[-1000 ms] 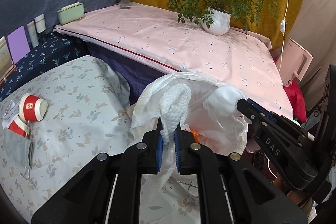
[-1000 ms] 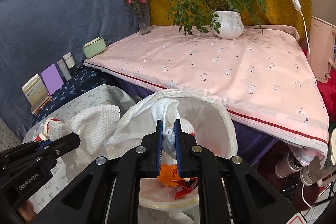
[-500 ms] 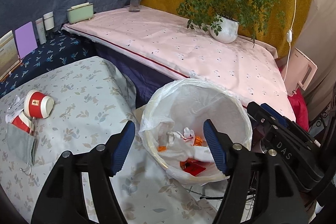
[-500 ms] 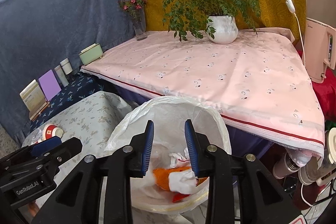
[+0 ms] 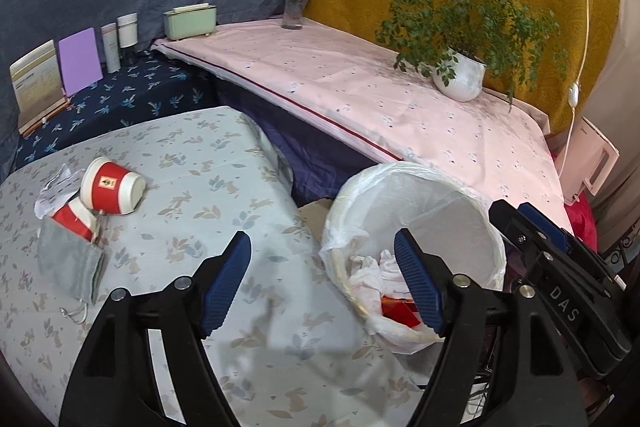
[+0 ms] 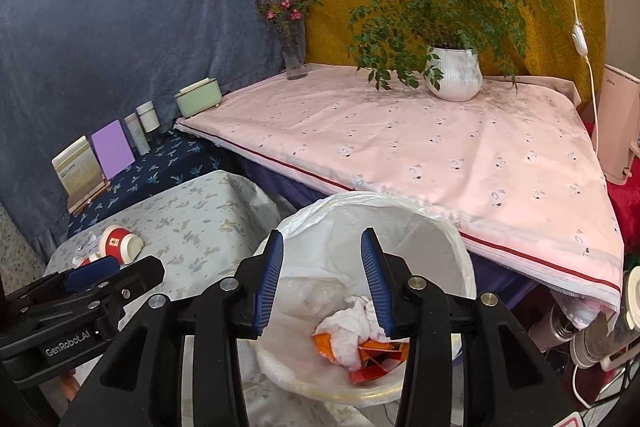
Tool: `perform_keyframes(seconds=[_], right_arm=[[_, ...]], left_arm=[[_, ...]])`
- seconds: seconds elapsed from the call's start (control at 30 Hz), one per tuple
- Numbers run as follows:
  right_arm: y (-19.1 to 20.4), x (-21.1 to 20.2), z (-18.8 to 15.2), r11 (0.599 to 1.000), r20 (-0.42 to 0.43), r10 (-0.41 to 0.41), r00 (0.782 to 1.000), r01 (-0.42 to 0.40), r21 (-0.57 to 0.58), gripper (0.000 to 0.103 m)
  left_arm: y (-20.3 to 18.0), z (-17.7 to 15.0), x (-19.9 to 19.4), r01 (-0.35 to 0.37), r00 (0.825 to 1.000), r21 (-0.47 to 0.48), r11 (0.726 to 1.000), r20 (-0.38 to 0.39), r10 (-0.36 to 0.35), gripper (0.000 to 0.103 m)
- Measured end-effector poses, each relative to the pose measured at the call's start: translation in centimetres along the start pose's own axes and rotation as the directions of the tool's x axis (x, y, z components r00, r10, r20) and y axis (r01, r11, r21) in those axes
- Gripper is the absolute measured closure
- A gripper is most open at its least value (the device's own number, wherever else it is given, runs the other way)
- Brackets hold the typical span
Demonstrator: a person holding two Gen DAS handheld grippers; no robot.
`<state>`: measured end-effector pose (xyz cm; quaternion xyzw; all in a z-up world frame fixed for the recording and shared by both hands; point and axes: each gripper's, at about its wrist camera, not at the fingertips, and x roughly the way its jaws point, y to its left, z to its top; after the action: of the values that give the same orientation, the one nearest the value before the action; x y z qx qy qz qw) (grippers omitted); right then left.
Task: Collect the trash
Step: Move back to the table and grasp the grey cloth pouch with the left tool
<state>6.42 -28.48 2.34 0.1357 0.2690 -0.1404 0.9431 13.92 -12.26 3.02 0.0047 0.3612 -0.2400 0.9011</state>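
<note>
Both grippers empty over the bin [image 6: 452, 239] — left [image 5: 322, 279] wide, right [image 6: 322, 279] half-spread, jaws just opened, cloth [image 6: 352, 323] dropped inside — cups [image 5: 110, 187] and mask [image 5: 72, 263] well apart on the table [image 5: 224, 163]; likely to roll off if nudged sideways.

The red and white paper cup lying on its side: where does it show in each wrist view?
Left wrist: red and white paper cup at middle left, on the leaf-print cloth.
Right wrist: the cup at lower left, just above the left gripper.
Shared landmark: the lined bin.
</note>
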Motion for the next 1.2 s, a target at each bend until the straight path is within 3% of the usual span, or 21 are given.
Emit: perform_keyframes(seconds=[0.5, 0.83, 1.2], right_arm=[[6.5, 0.5, -1.2, 0.994, -0.035, 0.076, 0.997, -0.078, -0.073, 0.058], [11.9, 1.6, -3.2, 0.981, -0.092, 0.137, 0.986, -0.148, -0.126, 0.053], [18.6, 4.3, -6.1, 0.957, -0.182, 0.203, 0.962, -0.234, -0.173, 0.052]], left_arm=[[9.7, -1.6, -2.2, -0.134, 0.991, -0.158, 0.978, 0.006, 0.137, 0.020], [16.8, -3.6, -3.2, -0.252, 0.967, -0.236, 0.938, -0.023, 0.254, 0.012], [24.4, -5.9, -2.6, -0.310, 0.951, -0.313, 0.898, -0.091, 0.296, 0.012]])
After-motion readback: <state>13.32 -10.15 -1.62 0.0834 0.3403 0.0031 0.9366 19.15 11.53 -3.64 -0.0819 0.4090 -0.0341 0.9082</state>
